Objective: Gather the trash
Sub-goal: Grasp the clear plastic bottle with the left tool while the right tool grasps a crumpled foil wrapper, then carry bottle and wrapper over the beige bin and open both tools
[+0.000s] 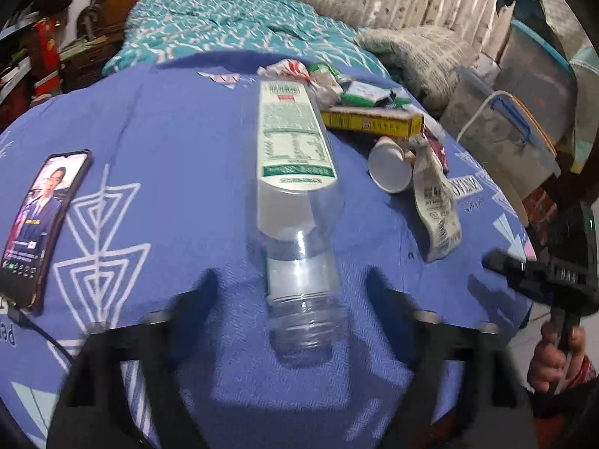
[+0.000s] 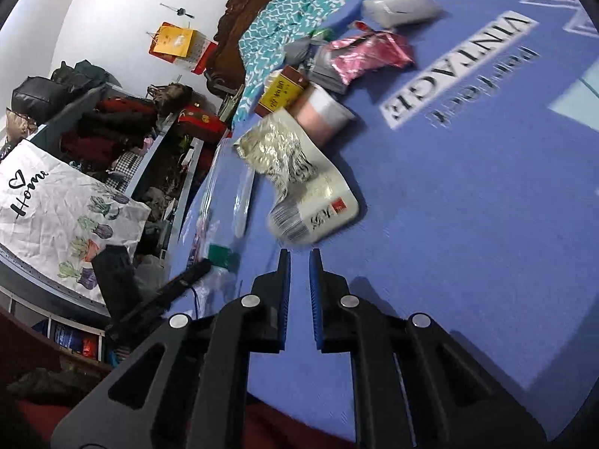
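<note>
On the blue bedspread (image 1: pixel 179 131): trash lies scattered across its middle.
Left gripper (image 1: pixel 295 292): fingers spread wide, blurred, one on each side of the bottle's cap end, not pressing it.
Clear plastic bottle (image 1: pixel 295 172): lies on its side, cap end toward the gripper, labelled body pointing away.
Right gripper (image 2: pixel 299 262): blue pads nearly together, nothing between them.
Crumpled white wrapper (image 2: pixel 299 187): just beyond the right gripper's tips.
Paper cup (image 2: pixel 322 110): tipped over, behind the wrapper.
Phone (image 1: pixel 41 224): near the bedspread's left edge.
</note>
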